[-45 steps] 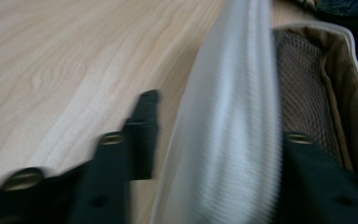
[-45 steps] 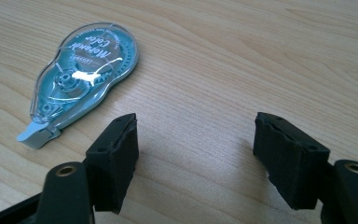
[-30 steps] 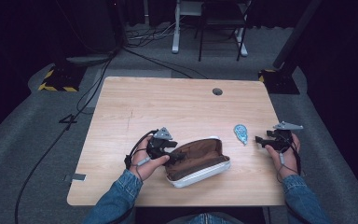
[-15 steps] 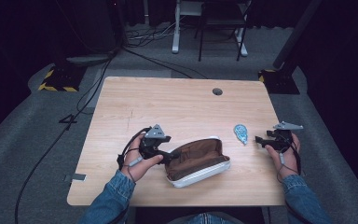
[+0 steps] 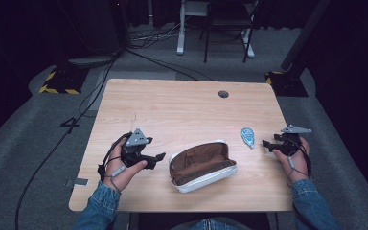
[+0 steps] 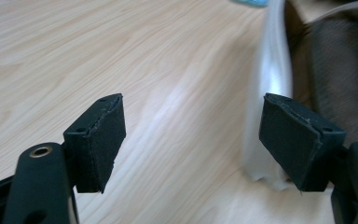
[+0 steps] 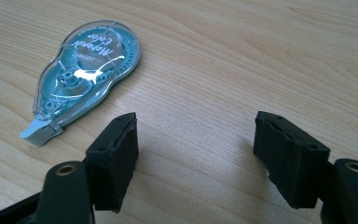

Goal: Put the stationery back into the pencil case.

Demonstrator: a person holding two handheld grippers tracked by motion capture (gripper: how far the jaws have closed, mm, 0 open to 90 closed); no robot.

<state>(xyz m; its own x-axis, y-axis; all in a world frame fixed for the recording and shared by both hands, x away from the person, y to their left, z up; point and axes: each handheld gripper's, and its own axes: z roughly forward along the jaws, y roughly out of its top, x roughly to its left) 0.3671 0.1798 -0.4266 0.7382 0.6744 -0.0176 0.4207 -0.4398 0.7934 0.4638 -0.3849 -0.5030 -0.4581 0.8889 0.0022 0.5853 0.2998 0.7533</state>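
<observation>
An open pouch lies on the tabletop, a tape roller near its right. The left tongs, just opened wider, are empty beside the pouch. The right tongs, open and empty, sit just right of the roller.

Dark recording lab: lone wooden table, floor cables, hazard-striped stand bases

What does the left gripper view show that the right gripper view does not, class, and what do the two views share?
The left gripper view alone shows the open pencil case, with its white rim and brown lining, beside the left gripper, whose jaws have just been opening with nothing between them. The right gripper view alone shows the correction tape roller lying flat ahead of the open right gripper. Both share the wooden table and empty black jaws.
</observation>
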